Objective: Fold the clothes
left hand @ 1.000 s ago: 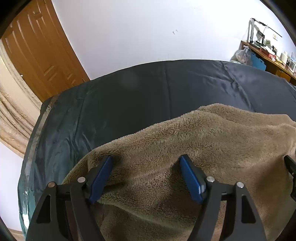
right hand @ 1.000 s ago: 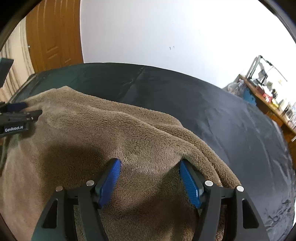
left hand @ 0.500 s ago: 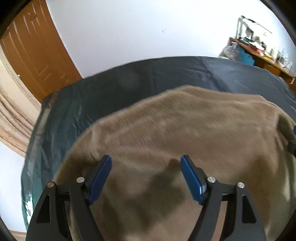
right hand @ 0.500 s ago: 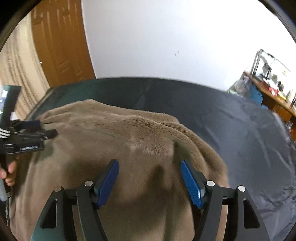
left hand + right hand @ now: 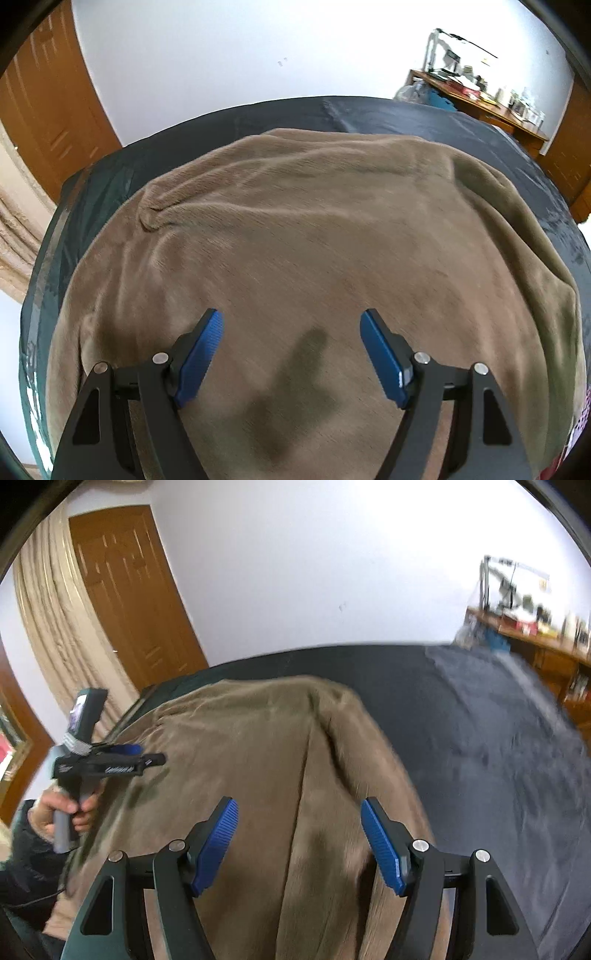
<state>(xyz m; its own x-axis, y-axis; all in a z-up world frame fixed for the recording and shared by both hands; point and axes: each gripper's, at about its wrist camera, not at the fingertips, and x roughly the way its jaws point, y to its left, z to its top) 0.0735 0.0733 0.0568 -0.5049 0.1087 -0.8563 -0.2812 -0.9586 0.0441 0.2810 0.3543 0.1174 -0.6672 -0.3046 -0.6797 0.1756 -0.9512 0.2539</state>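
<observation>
A tan fleece garment lies spread on the dark bed cover. It also shows in the right wrist view, with a long crease down its right side. My left gripper is open and empty above the near part of the fleece. My right gripper is open and empty above the fleece's near right part. The left gripper also shows from the side in the right wrist view, held in a hand at the fleece's left edge.
A wooden door and a beige curtain stand at the left. A cluttered wooden desk stands at the far right. The dark bed cover stretches to the right of the fleece.
Both grippers have lifted up and back from the fleece, staying open. The fleece now lies flatter and more of it is in view.
</observation>
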